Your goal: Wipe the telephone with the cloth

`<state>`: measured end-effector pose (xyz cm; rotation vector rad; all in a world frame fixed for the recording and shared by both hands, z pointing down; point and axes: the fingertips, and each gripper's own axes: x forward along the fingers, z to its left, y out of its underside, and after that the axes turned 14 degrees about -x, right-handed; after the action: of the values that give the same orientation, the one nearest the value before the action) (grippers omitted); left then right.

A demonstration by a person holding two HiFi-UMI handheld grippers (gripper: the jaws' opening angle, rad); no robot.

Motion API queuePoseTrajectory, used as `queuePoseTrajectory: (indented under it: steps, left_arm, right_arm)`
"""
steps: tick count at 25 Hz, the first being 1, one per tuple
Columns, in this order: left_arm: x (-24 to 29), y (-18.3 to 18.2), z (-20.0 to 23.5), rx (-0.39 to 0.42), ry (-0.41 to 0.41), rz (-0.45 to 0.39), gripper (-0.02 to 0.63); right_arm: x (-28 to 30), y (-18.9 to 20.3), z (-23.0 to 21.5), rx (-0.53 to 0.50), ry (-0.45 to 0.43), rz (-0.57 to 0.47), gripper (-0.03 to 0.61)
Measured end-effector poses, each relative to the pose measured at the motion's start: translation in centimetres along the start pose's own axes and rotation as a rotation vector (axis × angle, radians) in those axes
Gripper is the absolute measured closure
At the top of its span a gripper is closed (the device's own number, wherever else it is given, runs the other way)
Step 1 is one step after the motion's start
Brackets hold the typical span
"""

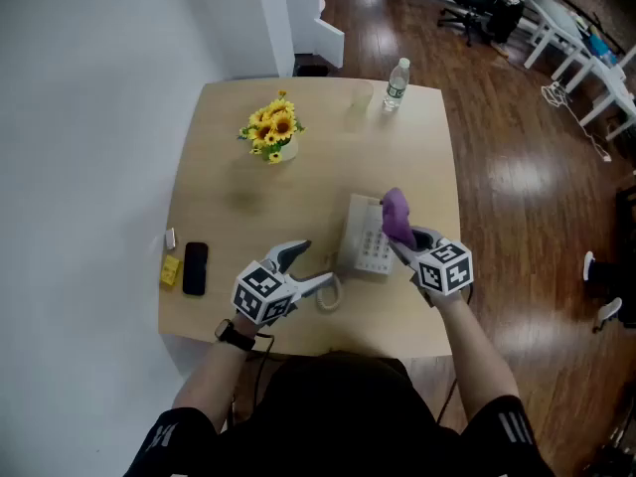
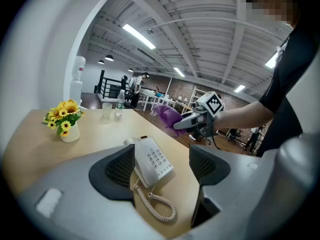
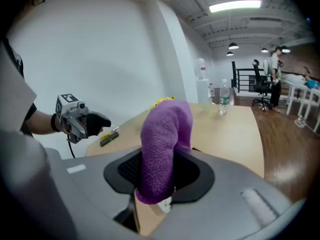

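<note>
Right hand-held gripper (image 1: 402, 242): clamping the purple cloth (image 1: 397, 214) between its jaws, cloth standing up past the pads and drooping forward. Hovering at the right edge of the telephone (image 1: 366, 238); not possible to tell whether the cloth is touching it.

Telephone: lying flat on the bench (image 1: 248, 167), just ahead of, below and slightly left of that hand-held gripper, long axis running away from the person, keypad facing up, coiled cord (image 1: 329, 297) curling off the near end.

Left hand-held gripper (image 1: 310, 266): standing wide open, gripping nothing, pointing at the telephone's near left corner from just beside it, apart from it.

Judging the right hand-held gripper nearer for the wipe: needing only to lower the cloth and sweep leftward or along the long axis.

Seeing no brand or label readable: keypad digits too small, bottle (image 1: 396, 85) label blurred.
</note>
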<state>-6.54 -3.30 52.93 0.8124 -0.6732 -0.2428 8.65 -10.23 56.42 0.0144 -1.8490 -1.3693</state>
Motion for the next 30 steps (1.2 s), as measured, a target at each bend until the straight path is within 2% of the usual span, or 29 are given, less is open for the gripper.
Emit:
queuePoseTrajectory:
  steps: [5,13,18,23,30]
  left_arm:
    - [1.3,-0.1,0.9,0.001,-0.005,0.011,0.278]
    - [1.3,1.1,2.0,-0.035,-0.034,0.045,0.278]
    - [0.7,2.0,2.4,-0.062,-0.052,0.044,0.278]
    - [0.5,2.5,3.0,-0.078,-0.058,0.043,0.278]
    - [0.9,2.3,3.4,-0.082,-0.05,0.036,0.279]
  right_arm:
    - [5.5,-0.8,-2.6,-0.163,-0.032,0.119,0.437]
    - [14.4,-1.0,-4.1,-0.363,-0.115,0.292,0.439]
    - [17.0,0.5,-4.0,-0.421,-0.152,0.403,0.439]
    - [16.7,0.9,-2.0,-0.438,-0.176,0.392,0.439]
    - [15.0,3.3,3.1,-0.512,-0.179,0.375,0.44]
